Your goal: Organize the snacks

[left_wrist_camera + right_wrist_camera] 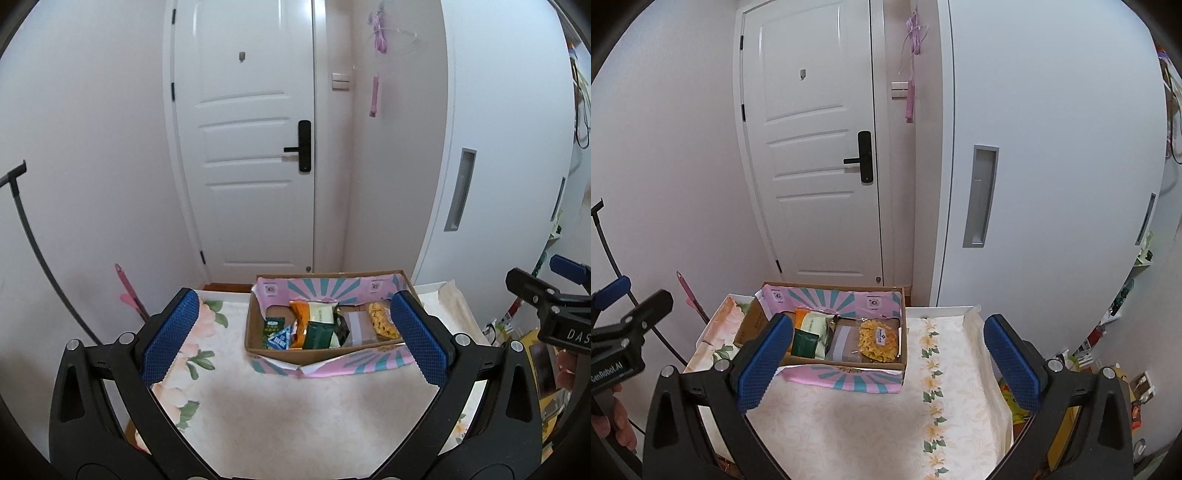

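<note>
Both the left gripper (293, 332) and right gripper (888, 356) gape empty, snacks already gathered in the pink-flapped cardboard box (317, 356) at twelve o'clock.

Pink-and-teal sunburst box (325, 288), floral cream tablecloth (295, 413), blue (dimpled) fingers (170, 336); white door (251, 147)

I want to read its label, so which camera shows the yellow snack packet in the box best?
The right wrist view: the yellow snack packet lies fully exposed, label facing up. In the left wrist view, it is partly hidden behind a finger.
</note>
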### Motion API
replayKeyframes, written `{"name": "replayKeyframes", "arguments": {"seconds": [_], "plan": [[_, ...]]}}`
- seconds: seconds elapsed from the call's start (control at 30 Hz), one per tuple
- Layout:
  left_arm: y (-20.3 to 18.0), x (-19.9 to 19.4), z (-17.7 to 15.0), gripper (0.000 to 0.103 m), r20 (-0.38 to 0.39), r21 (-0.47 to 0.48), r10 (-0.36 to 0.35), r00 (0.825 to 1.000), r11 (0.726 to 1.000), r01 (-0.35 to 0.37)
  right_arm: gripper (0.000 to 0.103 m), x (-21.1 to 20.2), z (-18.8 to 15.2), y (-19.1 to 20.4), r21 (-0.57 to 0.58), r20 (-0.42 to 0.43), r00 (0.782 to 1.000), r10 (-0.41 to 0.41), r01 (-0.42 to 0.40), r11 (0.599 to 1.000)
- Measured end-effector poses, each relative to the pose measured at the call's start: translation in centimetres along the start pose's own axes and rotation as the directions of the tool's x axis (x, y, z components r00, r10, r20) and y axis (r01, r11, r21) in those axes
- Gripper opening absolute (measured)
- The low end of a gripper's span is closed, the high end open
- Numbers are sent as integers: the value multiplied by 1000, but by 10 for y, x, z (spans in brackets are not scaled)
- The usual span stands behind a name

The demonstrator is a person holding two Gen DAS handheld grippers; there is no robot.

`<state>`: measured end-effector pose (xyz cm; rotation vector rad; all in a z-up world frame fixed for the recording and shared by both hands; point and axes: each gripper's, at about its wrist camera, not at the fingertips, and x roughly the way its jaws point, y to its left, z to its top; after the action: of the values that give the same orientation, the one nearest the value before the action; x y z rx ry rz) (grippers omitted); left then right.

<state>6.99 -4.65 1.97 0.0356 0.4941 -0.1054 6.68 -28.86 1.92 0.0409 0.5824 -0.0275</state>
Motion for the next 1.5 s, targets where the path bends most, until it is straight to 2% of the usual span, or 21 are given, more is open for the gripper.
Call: {"name": "replayKeyframes", "arguments": {"seconds": [1.5], "plan": [[2,3,7,103,21,-8,-21,1000,1000,21,103,3,7,8,0,26,999,-25,25,1000]]}}
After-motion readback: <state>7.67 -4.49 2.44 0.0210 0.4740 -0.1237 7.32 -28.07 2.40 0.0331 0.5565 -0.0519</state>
